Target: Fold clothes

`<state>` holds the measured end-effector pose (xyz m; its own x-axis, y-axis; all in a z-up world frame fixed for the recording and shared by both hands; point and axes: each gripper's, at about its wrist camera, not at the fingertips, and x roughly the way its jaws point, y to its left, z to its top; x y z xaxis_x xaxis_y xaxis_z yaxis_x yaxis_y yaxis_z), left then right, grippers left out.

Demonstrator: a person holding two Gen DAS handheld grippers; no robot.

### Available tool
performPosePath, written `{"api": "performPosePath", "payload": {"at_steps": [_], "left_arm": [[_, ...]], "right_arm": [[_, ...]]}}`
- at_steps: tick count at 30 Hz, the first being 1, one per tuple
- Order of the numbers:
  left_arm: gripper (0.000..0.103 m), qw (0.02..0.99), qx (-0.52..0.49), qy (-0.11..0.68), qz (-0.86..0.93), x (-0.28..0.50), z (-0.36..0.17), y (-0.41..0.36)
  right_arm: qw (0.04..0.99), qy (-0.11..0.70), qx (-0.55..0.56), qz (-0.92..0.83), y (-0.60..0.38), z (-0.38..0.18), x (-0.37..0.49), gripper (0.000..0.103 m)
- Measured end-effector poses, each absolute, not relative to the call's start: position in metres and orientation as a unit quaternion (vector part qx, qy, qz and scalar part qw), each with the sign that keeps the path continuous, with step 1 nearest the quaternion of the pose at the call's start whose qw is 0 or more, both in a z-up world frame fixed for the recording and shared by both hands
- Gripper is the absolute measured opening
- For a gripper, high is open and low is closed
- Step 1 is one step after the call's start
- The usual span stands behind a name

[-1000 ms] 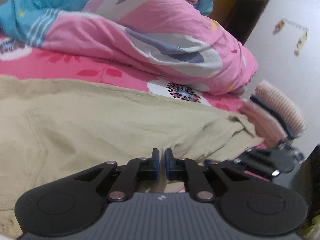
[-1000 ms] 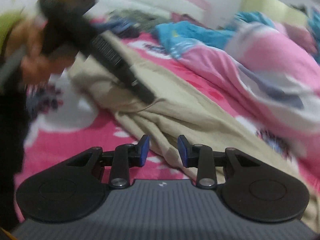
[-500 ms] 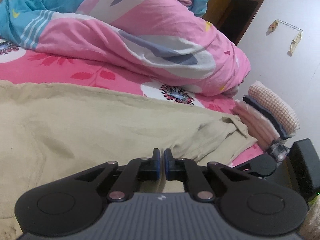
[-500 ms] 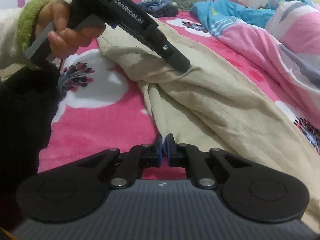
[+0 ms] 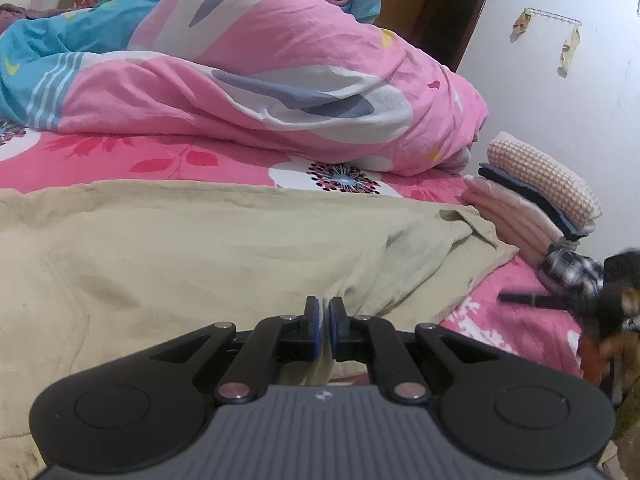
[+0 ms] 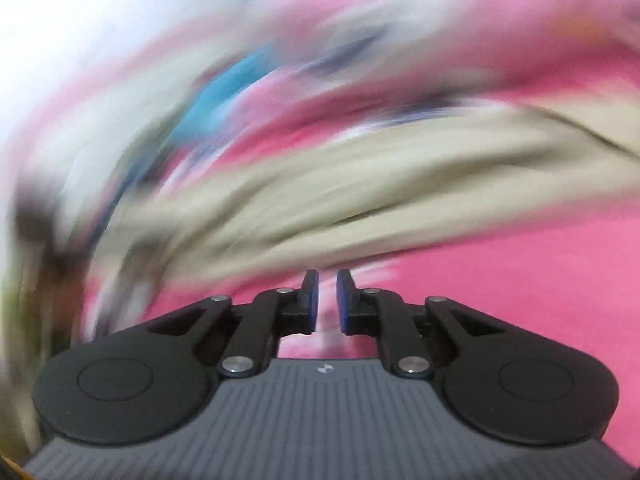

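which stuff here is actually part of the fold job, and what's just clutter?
In the job:
- beige garment, spread on the bed
- left gripper, shut on its edge
- right gripper, jaws just opening, nothing between them

Lying about:
- pink quilt
- folded stack
- floral bedsheet

Soft, even indoor light is filling the left wrist view, leaving the wall pale and shadows faint under the quilt. The fisheye is bending the bed at the edges, with dark corners. A black shape at the right edge is smearing. The right wrist view is streaking heavily; only the right gripper is staying sharp.
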<state>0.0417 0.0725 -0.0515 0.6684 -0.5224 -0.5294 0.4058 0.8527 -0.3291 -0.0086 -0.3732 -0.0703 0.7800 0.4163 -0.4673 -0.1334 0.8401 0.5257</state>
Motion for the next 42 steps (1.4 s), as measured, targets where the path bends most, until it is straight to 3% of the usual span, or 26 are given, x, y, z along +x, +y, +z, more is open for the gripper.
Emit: {"api": "performPosePath", "payload": {"at_steps": [2,5,10,14,21,28,36,38,42], "left_arm": [[0.006,0.91,-0.091,0.316,-0.253,0.04,-0.052,0.071],[0.007,0.91,-0.093,0.317,-0.25,0.038,-0.055,0.07],[0.007,0.911,-0.092,0.318,-0.248,0.033,-0.059,0.067],[0.007,0.911,-0.091,0.318,-0.245,0.031,-0.06,0.066],[0.007,0.912,-0.084,0.316,-0.245,0.032,-0.06,0.065],[0.007,0.914,-0.081,0.311,-0.247,0.032,-0.059,0.066],[0.007,0.918,-0.056,0.297,-0.256,0.027,-0.059,0.063],[0.007,0.919,-0.055,0.293,-0.258,0.026,-0.06,0.063],[0.007,0.921,-0.059,0.285,-0.26,0.023,-0.063,0.065]], "right_arm": [[0.889,0.274,0.363,0.051,-0.428,-0.08,-0.009,0.027],[0.837,0.236,0.493,-0.036,-0.481,-0.102,-0.007,0.026],[0.813,0.193,0.54,-0.101,-0.504,-0.112,0.006,0.025],[0.813,0.174,0.541,-0.128,-0.504,-0.116,0.009,0.004],[0.824,0.17,0.515,-0.163,-0.493,-0.115,-0.014,0.001],[0.831,0.154,0.493,-0.206,-0.476,-0.1,-0.021,0.006],[0.892,0.13,0.374,-0.216,-0.454,-0.048,-0.003,0.01],[0.885,0.159,0.395,-0.19,-0.464,-0.047,0.015,0.022],[0.841,0.207,0.451,-0.213,-0.494,-0.063,0.05,0.025]]}}
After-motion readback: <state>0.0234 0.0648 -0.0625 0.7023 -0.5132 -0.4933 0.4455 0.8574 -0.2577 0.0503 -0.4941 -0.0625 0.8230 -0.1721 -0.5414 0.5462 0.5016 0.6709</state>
